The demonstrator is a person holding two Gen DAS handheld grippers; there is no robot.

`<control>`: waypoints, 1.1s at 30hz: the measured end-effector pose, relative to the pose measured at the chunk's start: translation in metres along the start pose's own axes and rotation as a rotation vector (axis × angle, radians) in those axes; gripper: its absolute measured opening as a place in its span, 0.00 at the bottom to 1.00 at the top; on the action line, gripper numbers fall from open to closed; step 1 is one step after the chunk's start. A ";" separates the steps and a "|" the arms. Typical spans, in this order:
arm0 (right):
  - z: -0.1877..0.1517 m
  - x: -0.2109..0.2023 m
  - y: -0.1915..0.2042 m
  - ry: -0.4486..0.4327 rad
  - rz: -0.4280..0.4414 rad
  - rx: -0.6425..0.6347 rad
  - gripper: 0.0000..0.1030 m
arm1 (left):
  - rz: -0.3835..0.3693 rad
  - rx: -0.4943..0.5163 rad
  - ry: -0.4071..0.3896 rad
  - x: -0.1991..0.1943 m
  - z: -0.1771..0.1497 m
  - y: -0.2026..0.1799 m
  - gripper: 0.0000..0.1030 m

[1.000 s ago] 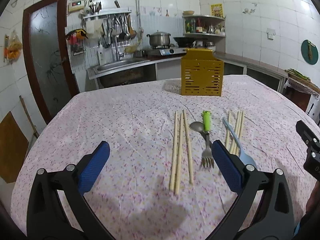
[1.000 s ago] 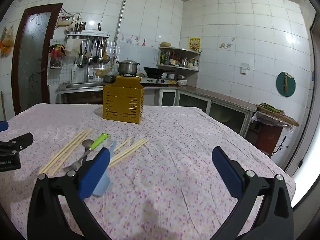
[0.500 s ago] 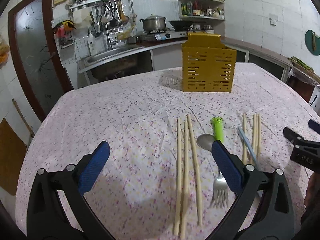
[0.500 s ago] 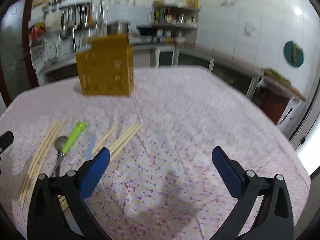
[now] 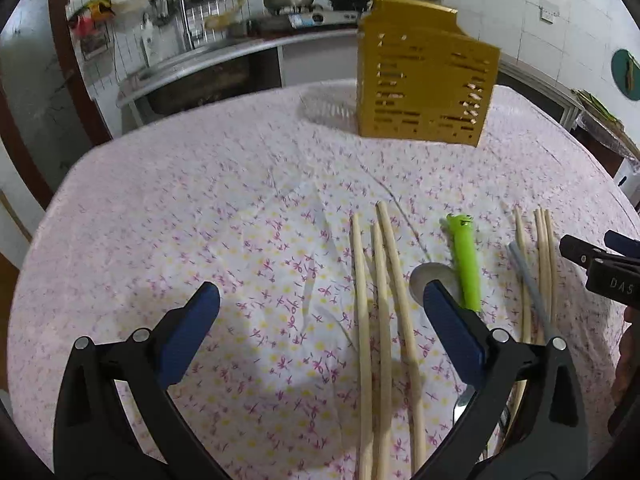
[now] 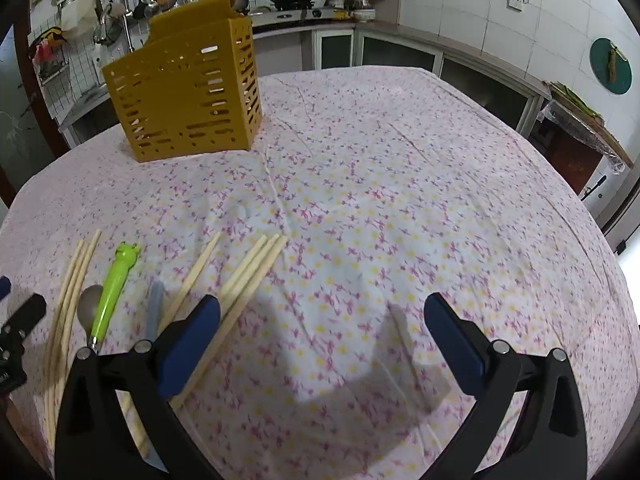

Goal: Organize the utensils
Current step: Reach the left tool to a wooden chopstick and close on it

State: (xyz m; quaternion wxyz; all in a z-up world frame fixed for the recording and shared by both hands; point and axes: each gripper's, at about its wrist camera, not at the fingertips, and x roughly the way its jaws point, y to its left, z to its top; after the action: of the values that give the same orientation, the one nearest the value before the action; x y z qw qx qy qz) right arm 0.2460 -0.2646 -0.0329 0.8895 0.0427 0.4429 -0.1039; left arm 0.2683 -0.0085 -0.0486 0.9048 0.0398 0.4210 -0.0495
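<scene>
left gripper [image 5: 320,312]: spread, empty, three chopsticks [image 5: 382,320] between its fingers | right gripper [image 6: 322,320]: spread, empty, chopstick bundle [image 6: 244,276] by its left finger | holder [image 5: 424,72]: far side

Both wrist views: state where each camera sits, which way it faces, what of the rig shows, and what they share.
Left wrist: rides the left gripper, facing across the table toward the yellow utensil holder; its open jaws straddle three chopsticks; the right gripper shows at right.
Right wrist: rides the right gripper, low over the floral tablecloth, jaws open; the left gripper shows at left.
Shared: holder, green-handled fork, chopsticks.
</scene>
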 end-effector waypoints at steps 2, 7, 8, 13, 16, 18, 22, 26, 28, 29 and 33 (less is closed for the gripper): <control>0.003 0.003 0.003 0.015 -0.007 -0.016 0.95 | -0.017 -0.025 0.029 0.007 0.001 0.005 0.95; 0.007 0.010 0.010 0.083 0.016 -0.029 0.70 | -0.047 -0.057 0.066 0.011 0.001 0.014 0.83; 0.008 0.011 0.010 0.094 0.018 -0.029 0.68 | -0.054 -0.059 0.075 0.012 0.003 0.015 0.80; 0.015 0.016 0.011 0.172 0.077 -0.008 0.49 | -0.068 -0.057 0.135 0.023 0.007 0.017 0.66; 0.018 0.019 0.014 0.200 0.088 -0.008 0.40 | -0.077 -0.053 0.161 0.029 0.009 0.014 0.65; 0.021 0.021 0.017 0.214 0.091 -0.006 0.36 | -0.073 -0.048 0.164 0.031 0.010 0.012 0.63; 0.026 0.025 0.022 0.238 0.095 0.014 0.31 | -0.061 -0.035 0.194 0.036 0.014 0.009 0.55; 0.033 0.034 0.023 0.261 0.084 0.009 0.30 | -0.058 -0.015 0.217 0.043 0.021 0.002 0.55; 0.038 0.036 0.028 0.275 0.085 -0.016 0.23 | -0.052 -0.020 0.231 0.046 0.025 0.001 0.55; 0.041 0.039 0.029 0.280 0.091 -0.025 0.19 | -0.052 -0.024 0.235 0.046 0.026 0.001 0.51; 0.048 0.042 0.031 0.289 0.124 -0.039 0.16 | -0.055 -0.048 0.251 0.050 0.035 0.003 0.38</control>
State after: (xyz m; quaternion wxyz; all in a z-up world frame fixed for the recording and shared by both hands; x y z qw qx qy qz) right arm 0.3151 -0.2484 -0.0384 0.8218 0.0669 0.5649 -0.0330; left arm 0.3273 -0.0123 -0.0649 0.8439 0.0126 0.5331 -0.0589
